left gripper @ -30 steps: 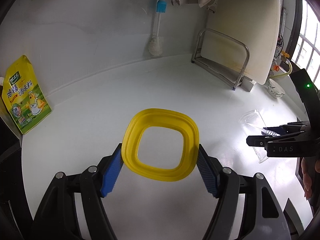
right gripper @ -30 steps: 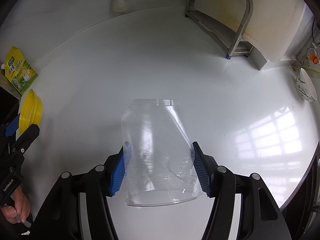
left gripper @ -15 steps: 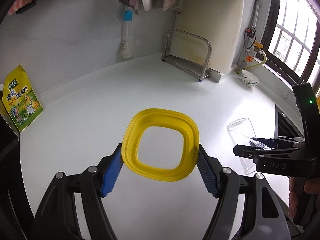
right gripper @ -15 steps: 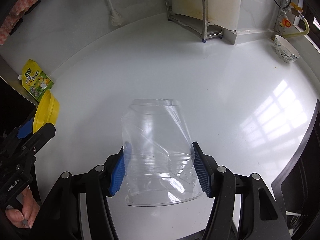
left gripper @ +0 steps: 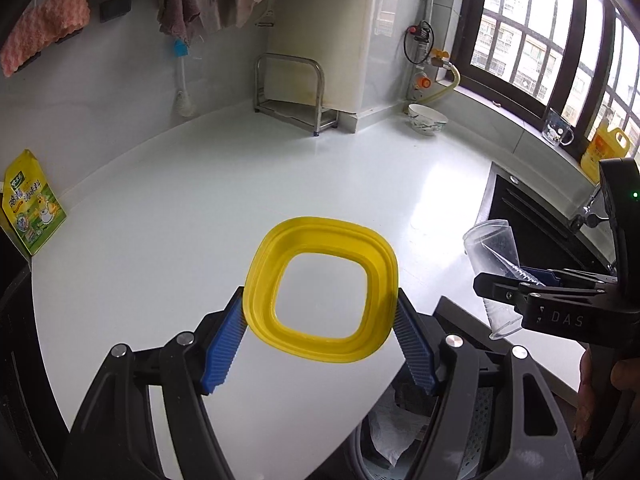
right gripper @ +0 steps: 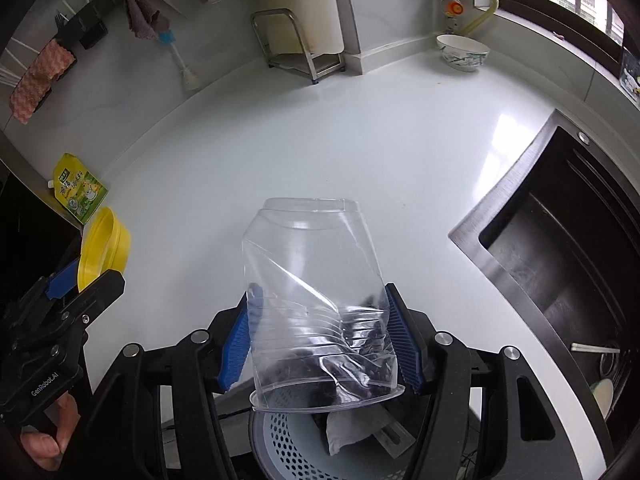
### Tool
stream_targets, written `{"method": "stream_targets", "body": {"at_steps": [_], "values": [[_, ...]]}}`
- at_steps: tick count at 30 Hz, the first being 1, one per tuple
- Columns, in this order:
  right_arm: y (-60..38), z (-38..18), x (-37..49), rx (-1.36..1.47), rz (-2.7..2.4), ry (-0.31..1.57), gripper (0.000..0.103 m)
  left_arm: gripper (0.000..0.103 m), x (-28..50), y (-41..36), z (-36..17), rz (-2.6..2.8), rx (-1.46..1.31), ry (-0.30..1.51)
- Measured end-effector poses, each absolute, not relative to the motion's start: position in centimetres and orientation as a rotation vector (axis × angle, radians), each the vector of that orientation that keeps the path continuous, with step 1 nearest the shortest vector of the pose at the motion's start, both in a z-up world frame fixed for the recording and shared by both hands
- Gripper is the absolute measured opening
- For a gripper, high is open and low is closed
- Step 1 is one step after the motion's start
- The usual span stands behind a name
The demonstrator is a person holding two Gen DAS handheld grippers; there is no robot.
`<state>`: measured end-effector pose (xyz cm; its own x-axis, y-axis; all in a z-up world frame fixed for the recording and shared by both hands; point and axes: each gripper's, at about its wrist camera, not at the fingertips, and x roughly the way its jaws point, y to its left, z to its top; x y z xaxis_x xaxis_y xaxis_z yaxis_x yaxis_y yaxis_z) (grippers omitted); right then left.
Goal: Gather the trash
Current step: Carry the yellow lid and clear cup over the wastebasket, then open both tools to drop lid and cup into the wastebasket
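Two pieces of trash are being carried at once toward the perforated waste basket point(right gripper: 288, 436), which is standing below the near edge of the white worktop point(left gripper: 200, 208). The left gripper point(left gripper: 320, 332) is being held partly open, its blue pads pressed on the two sides of a yellow square plastic rim point(left gripper: 322, 292), which is hanging above the worktop edge, up and to the left of the basket. The right gripper point(right gripper: 320, 340) is likewise being held partly open, clamped on a crumpled clear plastic cup point(right gripper: 316, 300) whose wide mouth is hanging directly above the basket opening.

The transport step is judged to be nearly complete. For the next move, each piece is to be brought squarely over the basket mouth before the pads are spread; the yellow rim appears to need more travel than the cup.

Inside the basket, crumpled white paper point(right gripper: 348, 428) and some dark scraps are being held already. Right of the basket, a dark sink point(right gripper: 560, 264) is containing a few dishes.
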<state>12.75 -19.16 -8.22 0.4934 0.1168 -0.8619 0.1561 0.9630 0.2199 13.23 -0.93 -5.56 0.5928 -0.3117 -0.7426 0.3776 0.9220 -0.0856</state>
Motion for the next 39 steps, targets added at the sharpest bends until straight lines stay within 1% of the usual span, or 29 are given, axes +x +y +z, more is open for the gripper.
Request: {"method": "stream_targets", "body": {"at_steps": [8,20,30,39], "values": [[-21.6,-9.3,6.3,0.334,-0.043,1.066,0.059,0.069,8.3,-4.5,-6.2,-0.439,0.114,0.866],[-23.1,-11.8,0.3,0.335,-0.03,1.076,0.059,0.069,3.0,-7.6,-8.6,-0.453,0.162,0.924],[-23.8,-15.1,-2.1,0.354,-0.021,1.14,0.059,0.069,1.3,-9.0,-11.6,-0.447,0.187,0.984],[-23.6,-17.5,-2.4,0.376,-0.012,1.173,0.06,0.069,1.0,-9.6,-13.6,-0.428,0.198,1.022]]}}
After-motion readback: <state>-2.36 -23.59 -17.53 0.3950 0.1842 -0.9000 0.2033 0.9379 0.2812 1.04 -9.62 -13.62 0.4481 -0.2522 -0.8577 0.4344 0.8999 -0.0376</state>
